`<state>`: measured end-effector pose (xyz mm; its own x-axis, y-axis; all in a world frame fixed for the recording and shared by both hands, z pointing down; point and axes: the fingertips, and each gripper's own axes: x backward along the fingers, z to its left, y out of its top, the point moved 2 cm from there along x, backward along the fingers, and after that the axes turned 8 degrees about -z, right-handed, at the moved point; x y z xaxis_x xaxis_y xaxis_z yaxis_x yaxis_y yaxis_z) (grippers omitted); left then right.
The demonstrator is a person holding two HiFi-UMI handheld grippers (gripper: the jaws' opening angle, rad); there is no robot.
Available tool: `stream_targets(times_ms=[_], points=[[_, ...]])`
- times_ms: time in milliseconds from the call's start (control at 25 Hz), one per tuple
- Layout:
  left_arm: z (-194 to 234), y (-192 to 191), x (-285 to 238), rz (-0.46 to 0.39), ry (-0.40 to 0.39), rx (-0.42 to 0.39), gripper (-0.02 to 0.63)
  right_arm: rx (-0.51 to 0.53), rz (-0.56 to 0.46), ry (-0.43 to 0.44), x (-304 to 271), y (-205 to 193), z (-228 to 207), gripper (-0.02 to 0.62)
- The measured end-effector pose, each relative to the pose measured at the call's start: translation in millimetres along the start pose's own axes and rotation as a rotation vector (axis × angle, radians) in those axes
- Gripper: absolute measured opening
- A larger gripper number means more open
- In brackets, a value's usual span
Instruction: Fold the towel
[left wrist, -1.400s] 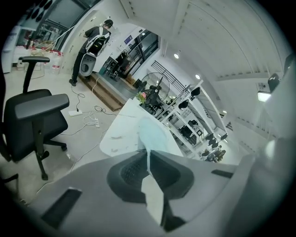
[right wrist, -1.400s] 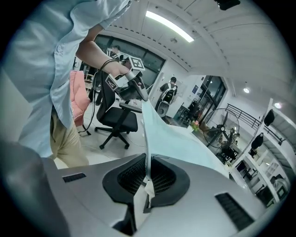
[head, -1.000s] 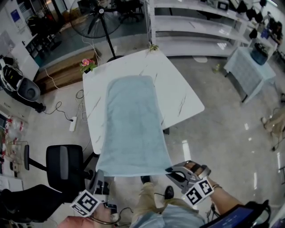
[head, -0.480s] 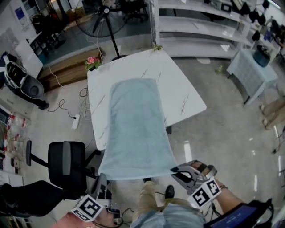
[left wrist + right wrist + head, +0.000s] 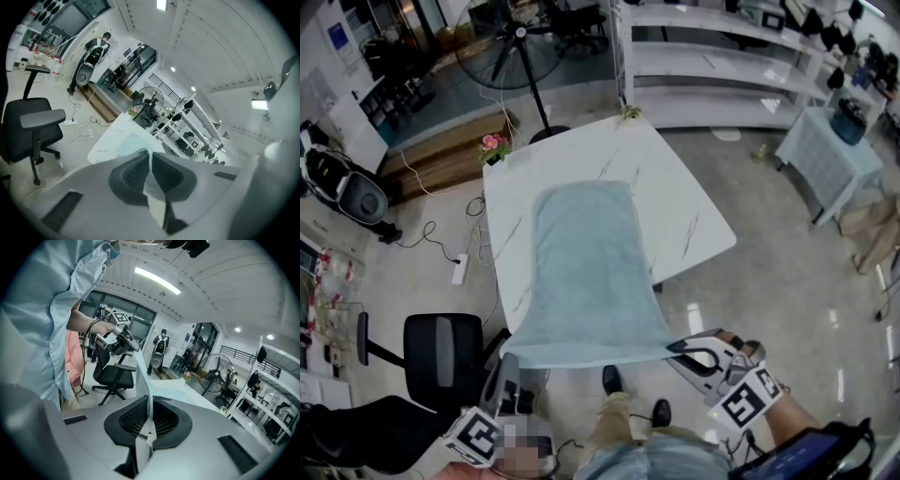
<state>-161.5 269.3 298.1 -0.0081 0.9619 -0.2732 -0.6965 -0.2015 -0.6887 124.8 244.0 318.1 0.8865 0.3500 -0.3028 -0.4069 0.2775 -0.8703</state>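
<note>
Blue towel, near edge taut between 2 hand-held grippers.

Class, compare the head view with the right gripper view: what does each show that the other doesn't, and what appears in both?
Only the head view: the whole pale blue towel lying along the white marble-look table, its near end held out past the table's edge. Only the right gripper view: towel cloth pinched edge-on inside the shut right claw. Both: the left claw at the other corner, the black office chair and the standing fan.
</note>
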Motion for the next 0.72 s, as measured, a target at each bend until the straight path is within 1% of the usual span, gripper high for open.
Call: stream_targets(times_ms=[120, 320, 440, 600, 720], points=[[-8, 17, -26, -0.013, -0.026, 0.016, 0.023, -0.004, -0.008, -0.025, -10, 8, -28, 0.028], [-29, 57, -77, -0.034, -0.105, -0.021, 0.023, 0.010, -0.005, -0.086, -32, 19, -81, 0.028], [-39, 79, -101, -0.037, -0.151, -0.030, 0.023, 0.011, -0.007, -0.135, -44, 29, -112, 0.028], [-56, 99, -132, -0.045, -0.223, -0.034, 0.023, 0.009, -0.018, -0.206, -55, 36, -146, 0.028], [-67, 109, -149, -0.042, -0.249, -0.047, 0.023, 0.015, -0.010, -0.241, -57, 39, -164, 0.028]])
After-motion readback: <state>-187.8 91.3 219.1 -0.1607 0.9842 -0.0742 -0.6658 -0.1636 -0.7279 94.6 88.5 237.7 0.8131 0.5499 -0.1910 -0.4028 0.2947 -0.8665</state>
